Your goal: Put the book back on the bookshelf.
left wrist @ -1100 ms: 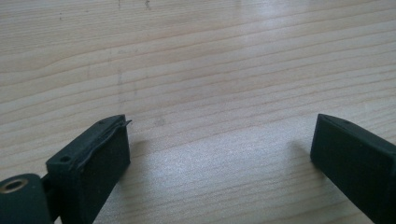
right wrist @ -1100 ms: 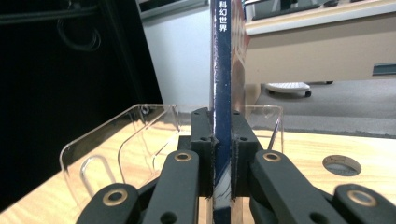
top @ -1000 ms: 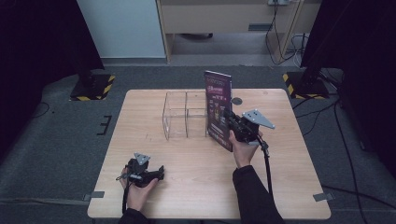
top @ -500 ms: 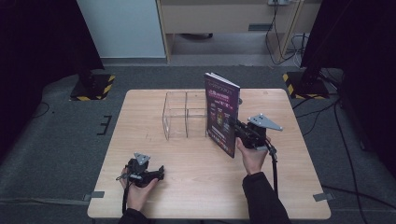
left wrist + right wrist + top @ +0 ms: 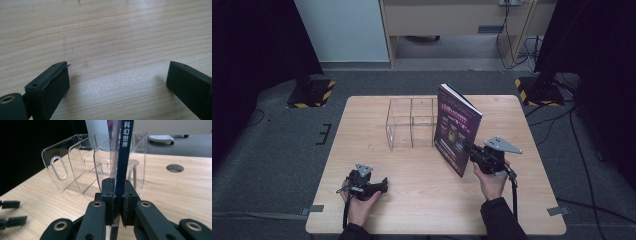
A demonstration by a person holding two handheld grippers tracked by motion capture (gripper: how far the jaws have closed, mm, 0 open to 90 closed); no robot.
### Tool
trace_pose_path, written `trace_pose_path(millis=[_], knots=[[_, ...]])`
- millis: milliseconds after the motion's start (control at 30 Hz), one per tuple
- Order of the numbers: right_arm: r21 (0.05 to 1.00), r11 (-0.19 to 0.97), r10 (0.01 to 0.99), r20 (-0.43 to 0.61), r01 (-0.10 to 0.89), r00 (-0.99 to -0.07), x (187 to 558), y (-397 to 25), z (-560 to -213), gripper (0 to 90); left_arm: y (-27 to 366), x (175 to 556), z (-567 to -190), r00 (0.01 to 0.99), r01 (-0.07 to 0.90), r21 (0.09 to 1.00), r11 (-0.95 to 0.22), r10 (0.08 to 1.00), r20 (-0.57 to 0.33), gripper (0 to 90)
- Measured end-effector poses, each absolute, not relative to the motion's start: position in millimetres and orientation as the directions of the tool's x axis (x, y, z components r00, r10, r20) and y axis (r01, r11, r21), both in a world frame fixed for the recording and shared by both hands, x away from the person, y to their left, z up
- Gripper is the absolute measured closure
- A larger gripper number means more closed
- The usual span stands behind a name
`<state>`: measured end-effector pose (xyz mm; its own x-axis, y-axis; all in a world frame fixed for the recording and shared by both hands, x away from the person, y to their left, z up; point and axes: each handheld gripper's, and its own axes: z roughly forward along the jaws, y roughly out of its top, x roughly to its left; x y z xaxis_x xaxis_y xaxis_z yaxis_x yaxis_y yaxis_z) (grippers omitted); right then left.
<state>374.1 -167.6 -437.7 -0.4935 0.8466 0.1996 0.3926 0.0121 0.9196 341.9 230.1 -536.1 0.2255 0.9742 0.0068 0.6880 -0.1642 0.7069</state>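
A dark book with a purple cover (image 5: 456, 129) stands upright, tilted, to the right of the clear acrylic divider rack (image 5: 411, 123). My right gripper (image 5: 473, 151) is shut on the book's spine edge; in the right gripper view the blue spine (image 5: 123, 157) rises between the jaws of that gripper (image 5: 117, 202), with the rack (image 5: 82, 165) just behind it. My left gripper (image 5: 382, 185) rests on the table near the front left, open. In the left gripper view the gripper (image 5: 117, 80) has its jaws wide apart over bare wood.
The wooden table (image 5: 377, 215) has a round cable hole (image 5: 174, 168) near its far right. Floor stands with yellow-black bases (image 5: 309, 92) flank the table's far corners. A cabinet stands behind the table.
My right gripper has pulled the book toward the person and to the right, away from the rack, tilting it more. The left gripper has stayed put.
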Motion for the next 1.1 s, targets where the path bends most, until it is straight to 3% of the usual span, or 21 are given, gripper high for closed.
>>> trace_pose_path(millis=[567, 1100], knots=[[0.908, 0.034, 0.840, 0.201, 0.417, -0.504, 359.0, -173.0, -452.7, 82.8, 230.0, 342.1, -536.2, 0.222, 0.689, 0.706, -0.163, 0.975, 0.008, 3.3], [0.938, -0.005, 0.853, 0.185, 0.346, -0.488, 362.6, -181.3, -422.2, 77.2, 230.1, 342.0, -536.1, 0.223, 0.689, 0.706, -0.164, 0.975, 0.009, 3.3]])
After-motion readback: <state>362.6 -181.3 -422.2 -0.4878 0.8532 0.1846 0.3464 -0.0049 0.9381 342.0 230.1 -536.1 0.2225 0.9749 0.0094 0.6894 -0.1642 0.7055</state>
